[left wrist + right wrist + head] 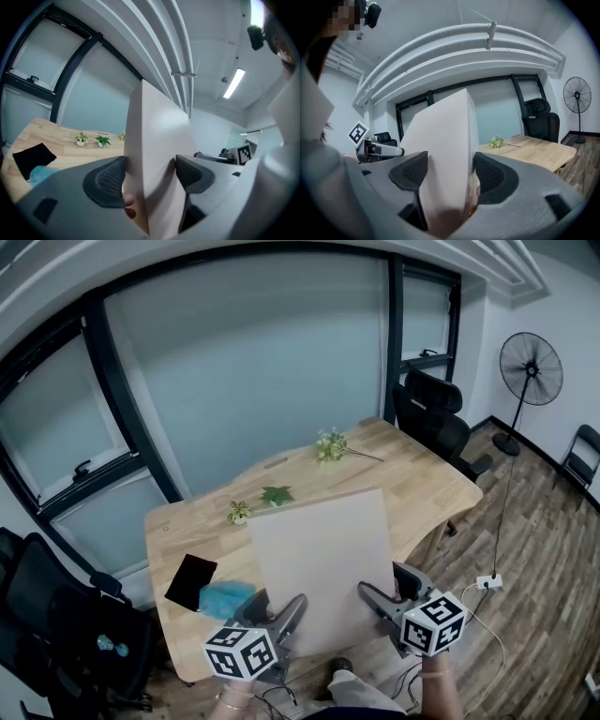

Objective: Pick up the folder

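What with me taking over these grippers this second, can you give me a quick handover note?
Left gripper: shut on the folder, near its lower left corner.
Right gripper: shut on the folder, near its lower right corner.
Folder: lifted off the wooden table, held between both grippers and tilted up over the near edge.
Done: the pick-up looks complete.
Left: probably nothing but holding both grips firm.
On the table: a black pad and a blue cloth.

Open tabletop (422, 474) lies right of the folder (323, 559); black pad (190, 582), blue cloth (225, 598) and small plants (239, 512) crowd the left.
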The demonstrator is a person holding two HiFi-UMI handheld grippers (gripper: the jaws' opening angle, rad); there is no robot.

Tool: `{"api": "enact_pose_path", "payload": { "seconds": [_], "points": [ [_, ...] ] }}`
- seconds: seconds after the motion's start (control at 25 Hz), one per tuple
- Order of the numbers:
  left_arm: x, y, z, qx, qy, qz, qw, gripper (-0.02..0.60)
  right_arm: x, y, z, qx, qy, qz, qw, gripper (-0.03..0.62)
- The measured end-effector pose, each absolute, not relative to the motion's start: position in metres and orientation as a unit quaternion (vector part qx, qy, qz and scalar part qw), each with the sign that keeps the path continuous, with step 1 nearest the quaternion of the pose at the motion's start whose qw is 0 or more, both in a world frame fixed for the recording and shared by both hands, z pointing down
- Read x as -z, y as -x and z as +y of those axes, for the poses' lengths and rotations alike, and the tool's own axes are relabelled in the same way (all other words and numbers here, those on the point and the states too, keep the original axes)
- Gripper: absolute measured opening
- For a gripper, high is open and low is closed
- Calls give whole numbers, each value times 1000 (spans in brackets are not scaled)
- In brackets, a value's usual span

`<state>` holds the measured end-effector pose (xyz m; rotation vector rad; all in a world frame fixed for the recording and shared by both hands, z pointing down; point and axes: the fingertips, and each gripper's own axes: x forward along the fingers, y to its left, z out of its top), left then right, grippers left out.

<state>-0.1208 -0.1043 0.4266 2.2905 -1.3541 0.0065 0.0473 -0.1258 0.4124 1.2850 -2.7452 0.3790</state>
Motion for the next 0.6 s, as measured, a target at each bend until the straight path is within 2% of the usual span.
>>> {"api": "enact_pose_path", "payload": {
  "seconds": [0.6],
  "points": [
    [-418,123,-60,7,-849,-478,226,318,-400,-46,-74,-99,-441,-891,38,316]
  ]
}}
